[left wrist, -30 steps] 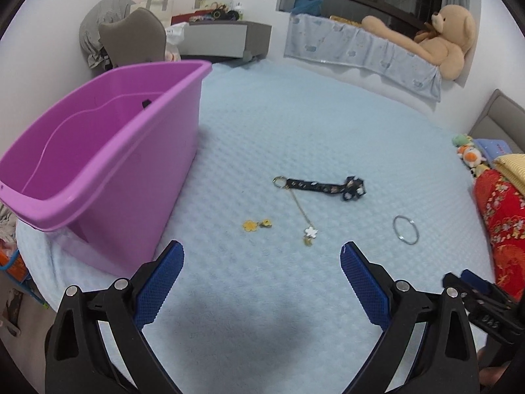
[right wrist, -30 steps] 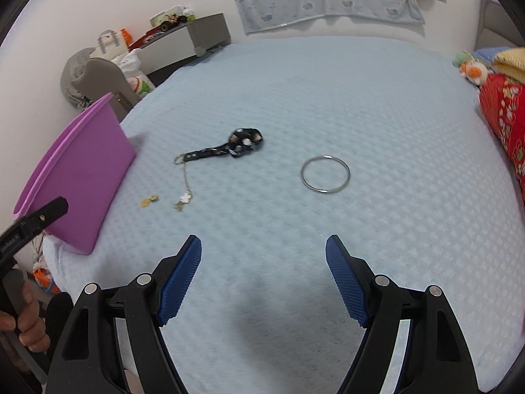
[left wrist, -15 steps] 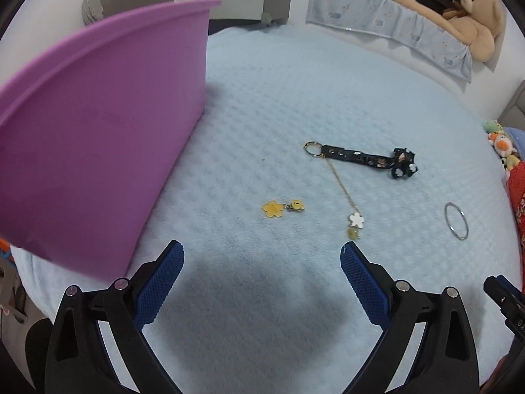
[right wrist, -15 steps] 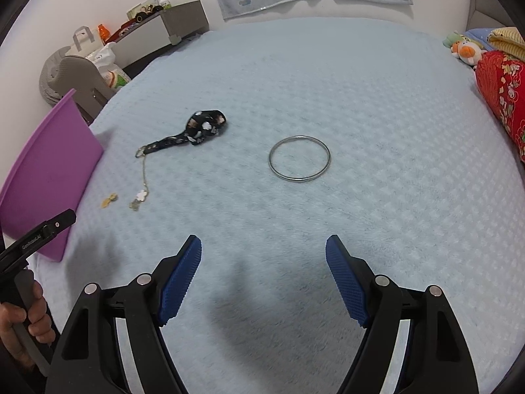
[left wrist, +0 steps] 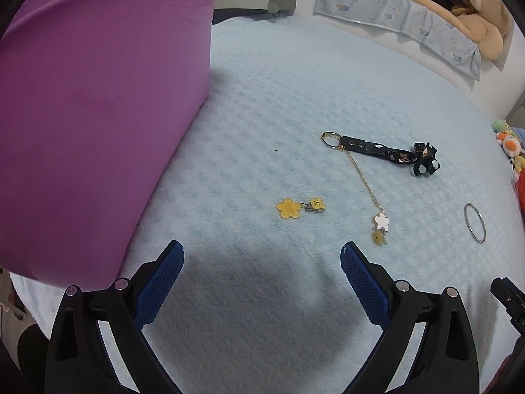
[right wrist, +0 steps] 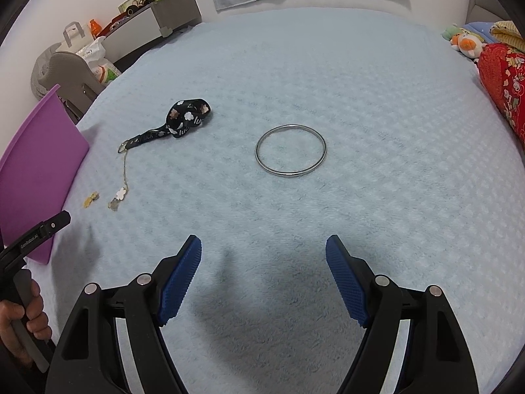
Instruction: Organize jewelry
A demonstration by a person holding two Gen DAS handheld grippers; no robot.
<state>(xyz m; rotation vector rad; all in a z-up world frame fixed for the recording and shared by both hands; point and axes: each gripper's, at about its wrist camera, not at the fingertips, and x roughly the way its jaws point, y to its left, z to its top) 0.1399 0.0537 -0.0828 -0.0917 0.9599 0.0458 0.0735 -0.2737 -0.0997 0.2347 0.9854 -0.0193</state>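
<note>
**Two open tongs over the blue bed**

We see our left tongs (left wrist: 261,262) spread wide, with nothing between the blue pads (left wrist: 160,279). They hover over the soft blue blanket (left wrist: 295,82). Just past them, a bit far, lies a little yellow flower charm (left wrist: 298,207). To the right of it is a thin gold chain (left wrist: 364,180) with a white flower (left wrist: 381,221) at its near end. The chain hooks onto a ring on a black strap (left wrist: 384,152) with a bow. A big purple tub (left wrist: 92,124) stands on the left, close by.

Our right tongs (right wrist: 263,256) are wide open too and hold nothing. Straight ahead of them, farther off, a round silver bangle (right wrist: 290,149) lies flat on the blanket. The black strap (right wrist: 177,124) is to the left of the bangle, well apart from it. Far left, we see a corner of the purple tub (right wrist: 36,164).

A teddy bear (left wrist: 479,19) lies at the far right.
</note>
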